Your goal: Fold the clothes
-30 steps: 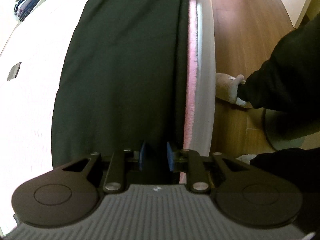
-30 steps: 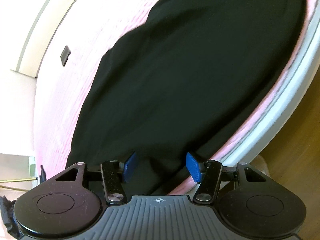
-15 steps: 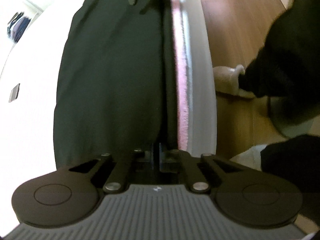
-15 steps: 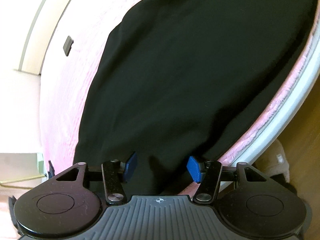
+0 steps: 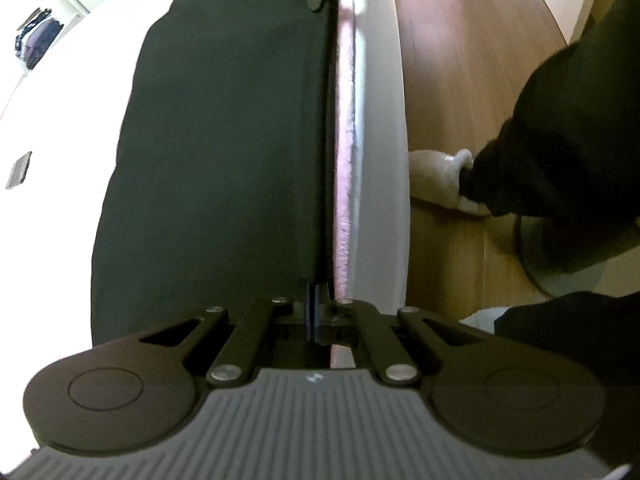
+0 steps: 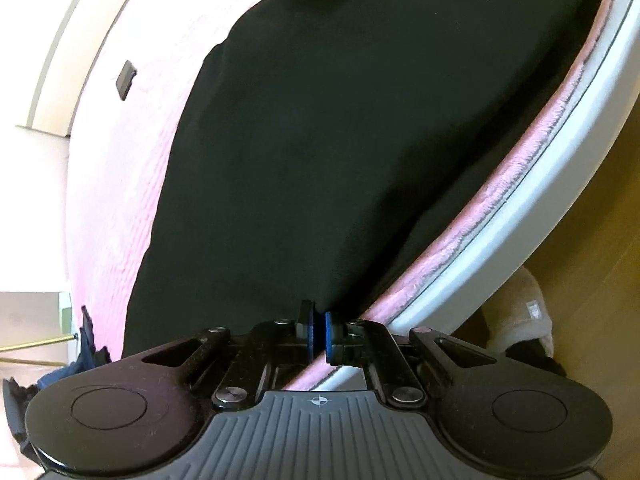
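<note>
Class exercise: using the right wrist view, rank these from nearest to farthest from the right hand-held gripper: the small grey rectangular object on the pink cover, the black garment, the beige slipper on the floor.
1. black garment: pinched by the right hand-held gripper.
2. beige slipper: lower right, on the floor.
3. small grey rectangular object: upper left, on the pink cover.

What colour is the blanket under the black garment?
Pink. The blanket shows best in the right wrist view, beside the garment.

Strong fisheye bending is seen at the edges of both views. The bed cover is overexposed to white at left, the black garment is rendered nearly featureless, and slight blur is noted.
</note>
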Demonstrator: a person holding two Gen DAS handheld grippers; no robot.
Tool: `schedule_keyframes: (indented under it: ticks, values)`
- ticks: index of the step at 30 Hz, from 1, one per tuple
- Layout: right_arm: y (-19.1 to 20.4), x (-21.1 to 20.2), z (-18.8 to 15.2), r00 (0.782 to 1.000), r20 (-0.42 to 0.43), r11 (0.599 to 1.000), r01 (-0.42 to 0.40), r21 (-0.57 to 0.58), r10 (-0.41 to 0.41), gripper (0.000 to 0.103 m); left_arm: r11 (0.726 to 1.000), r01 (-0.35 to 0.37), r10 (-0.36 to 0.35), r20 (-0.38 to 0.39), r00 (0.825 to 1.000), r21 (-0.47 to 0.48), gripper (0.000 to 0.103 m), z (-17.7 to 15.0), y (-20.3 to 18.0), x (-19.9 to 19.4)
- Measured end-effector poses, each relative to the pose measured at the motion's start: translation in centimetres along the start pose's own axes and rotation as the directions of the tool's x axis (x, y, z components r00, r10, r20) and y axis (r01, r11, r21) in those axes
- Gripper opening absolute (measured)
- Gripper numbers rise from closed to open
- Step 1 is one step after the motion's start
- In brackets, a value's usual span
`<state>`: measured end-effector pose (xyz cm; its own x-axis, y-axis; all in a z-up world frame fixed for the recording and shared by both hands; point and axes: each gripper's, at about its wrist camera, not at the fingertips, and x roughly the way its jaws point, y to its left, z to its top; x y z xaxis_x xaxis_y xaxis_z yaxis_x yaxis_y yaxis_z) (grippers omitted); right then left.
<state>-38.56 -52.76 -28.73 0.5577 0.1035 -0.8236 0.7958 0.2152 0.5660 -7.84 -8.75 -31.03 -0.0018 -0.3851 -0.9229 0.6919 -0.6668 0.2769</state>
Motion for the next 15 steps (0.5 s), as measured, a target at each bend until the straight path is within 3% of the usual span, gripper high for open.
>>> schedule_keyframes:
  ticks: [2, 4, 5, 8, 12, 15]
  values:
    - [-0.1, -0.8, 0.1, 1.000, 0.009, 1.000, 0.003, -0.002, -0.003, 0.010, 1.000, 0.015, -0.015, -0.011, 1.000, -0.010, 0.004, 0.0, 0.4, -0.3]
    - [-0.4, -2.3, 0.5, 0.999, 0.048, 1.000, 0.016, -0.006, -0.015, 0.048, 0.997, 0.043, -0.044, -0.024, 0.999, -0.060, 0.008, -0.2, 1.3, -0.9]
    - [-0.8, -3.4, 1.0, 0.996, 0.082, 1.000, 0.028, -0.003, -0.028, 0.053, 0.994, 0.051, -0.054, -0.027, 0.998, -0.092, 0.010, -0.3, 2.0, -1.4]
    - [-1.8, -6.5, 2.4, 0.981, 0.182, 0.998, 0.064, 0.006, -0.064, 0.053, 0.982, 0.053, -0.058, -0.025, 0.998, -0.181, 0.010, -0.3, 4.2, -2.8]
    - [-3.1, -9.6, 6.0, 0.939, 0.329, 0.994, 0.109, 0.000, -0.103, 0.053, 0.971, 0.003, -0.006, -0.011, 1.000, -0.239, 0.010, 2.2, 7.4, -3.0]
    - [-3.9, -9.6, 9.2, 0.933, 0.351, 0.995, 0.092, -0.024, -0.078, 0.053, 0.957, -0.006, 0.009, 0.008, 1.000, -0.291, 0.010, 5.3, 10.0, -1.7]
